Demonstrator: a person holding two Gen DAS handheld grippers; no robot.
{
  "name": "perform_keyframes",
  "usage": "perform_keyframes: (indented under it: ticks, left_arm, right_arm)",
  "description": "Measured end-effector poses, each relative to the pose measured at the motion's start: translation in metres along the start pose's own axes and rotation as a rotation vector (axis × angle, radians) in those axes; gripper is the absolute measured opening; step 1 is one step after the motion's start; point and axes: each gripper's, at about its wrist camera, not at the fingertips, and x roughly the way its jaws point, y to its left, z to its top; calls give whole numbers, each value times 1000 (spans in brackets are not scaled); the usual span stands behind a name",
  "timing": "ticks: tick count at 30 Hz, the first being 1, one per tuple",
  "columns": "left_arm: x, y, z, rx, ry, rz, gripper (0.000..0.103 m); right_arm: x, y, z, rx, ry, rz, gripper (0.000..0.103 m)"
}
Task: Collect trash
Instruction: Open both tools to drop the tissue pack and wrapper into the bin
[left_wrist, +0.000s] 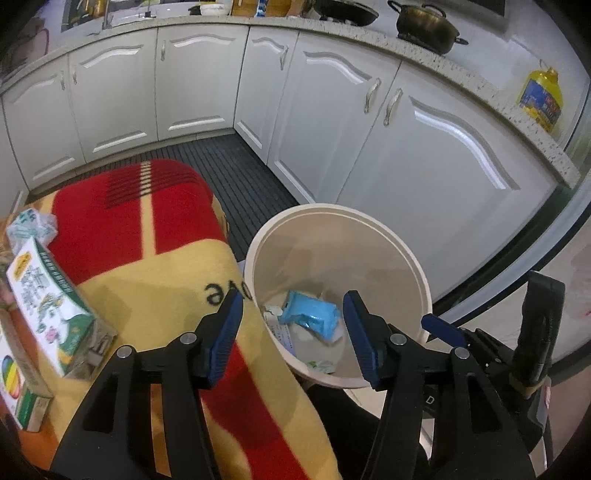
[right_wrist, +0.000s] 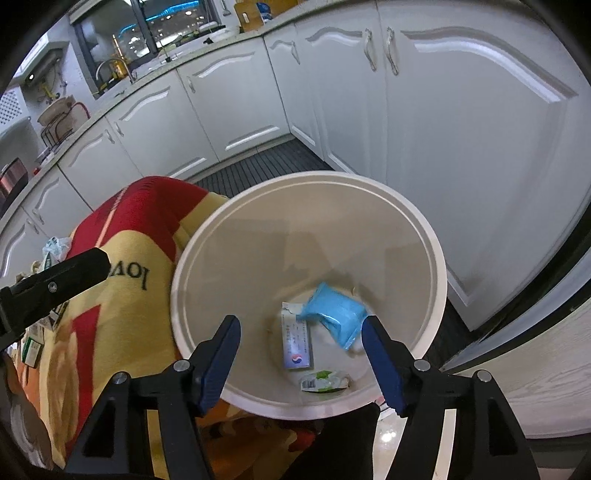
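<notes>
A cream trash bin (left_wrist: 413, 258) (right_wrist: 424, 229) stands on the floor beside a table draped in a red and yellow blanket (left_wrist: 155, 266) (right_wrist: 110, 302). Inside lie a blue packet (left_wrist: 310, 314) (right_wrist: 334, 314), a small carton (right_wrist: 295, 341) and a green-topped cup lid (right_wrist: 323, 380). My left gripper (left_wrist: 293, 332) is open and empty over the bin's near rim. My right gripper (right_wrist: 301, 354) is open and empty above the bin. A green and white carton (left_wrist: 48, 306) and a crumpled wrapper (left_wrist: 31, 221) lie on the blanket at left.
White cabinets (left_wrist: 192, 85) wrap around the back and right. A dark slatted mat (left_wrist: 236, 173) covers the floor. More small boxes (left_wrist: 22, 387) sit at the table's left edge. A pot (left_wrist: 424, 22) and an oil bottle (left_wrist: 541, 99) stand on the counter.
</notes>
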Motion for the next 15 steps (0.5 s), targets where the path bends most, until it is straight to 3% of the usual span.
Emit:
perform_keyframes:
  ticks: [15]
  left_arm:
    - [-72, 33, -26, 25, -96, 90, 55]
  right_arm:
    - [-40, 50, -1, -62, -66, 50, 71]
